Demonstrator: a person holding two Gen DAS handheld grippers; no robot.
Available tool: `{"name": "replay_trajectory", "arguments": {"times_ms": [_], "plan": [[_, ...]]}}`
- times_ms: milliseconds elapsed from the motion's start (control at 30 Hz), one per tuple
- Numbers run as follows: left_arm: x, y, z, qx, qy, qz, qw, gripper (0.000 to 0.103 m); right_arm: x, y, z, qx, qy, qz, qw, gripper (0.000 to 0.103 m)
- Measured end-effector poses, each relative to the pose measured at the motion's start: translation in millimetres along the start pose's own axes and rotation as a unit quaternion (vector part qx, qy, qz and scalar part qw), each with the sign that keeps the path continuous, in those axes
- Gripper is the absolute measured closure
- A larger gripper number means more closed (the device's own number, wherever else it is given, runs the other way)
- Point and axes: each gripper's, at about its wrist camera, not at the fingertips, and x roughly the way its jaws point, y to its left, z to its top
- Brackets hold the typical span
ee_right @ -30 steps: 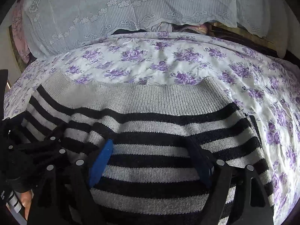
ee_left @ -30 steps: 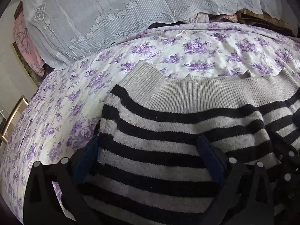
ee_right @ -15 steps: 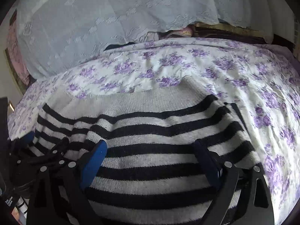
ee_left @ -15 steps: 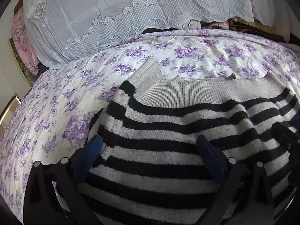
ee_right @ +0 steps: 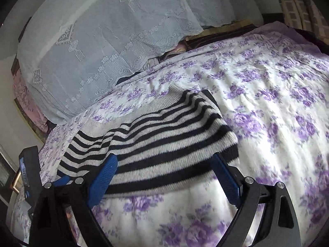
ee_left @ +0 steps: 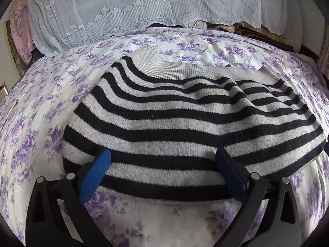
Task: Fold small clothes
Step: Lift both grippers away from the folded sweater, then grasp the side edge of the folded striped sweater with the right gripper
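A grey and black striped knit sweater [ee_left: 185,119] lies folded on the floral bedsheet [ee_left: 41,123]; its grey ribbed hem is at the far side. It also shows in the right wrist view [ee_right: 160,142]. My left gripper [ee_left: 164,164] is open, its blue pads just above the sweater's near folded edge, holding nothing. My right gripper [ee_right: 164,170] is open over the sweater's near right edge, also empty. The left gripper's body [ee_right: 30,170] shows at the left edge of the right wrist view.
A pale blue lace cover [ee_left: 133,10] drapes over a pile at the head of the bed, with dark and pink cloth [ee_left: 218,26] under its edge. The floral sheet [ee_right: 277,103] stretches to the right of the sweater.
Both grippers have pulled back toward me and off the sweater. The near fold edge now shows with bare sheet in front. The right gripper has swung to the right.
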Motion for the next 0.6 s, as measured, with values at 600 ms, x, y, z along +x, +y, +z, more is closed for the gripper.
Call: {"name": "replay_trajectory", "arguments": {"times_ms": [600], "plan": [[-24.3,-17.9,-11.7,0.037,-0.005,0.084,0.9958,0.004,56.9,-70.5,28.4,0.279,0.061,0.011,0.958,0.009]]}}
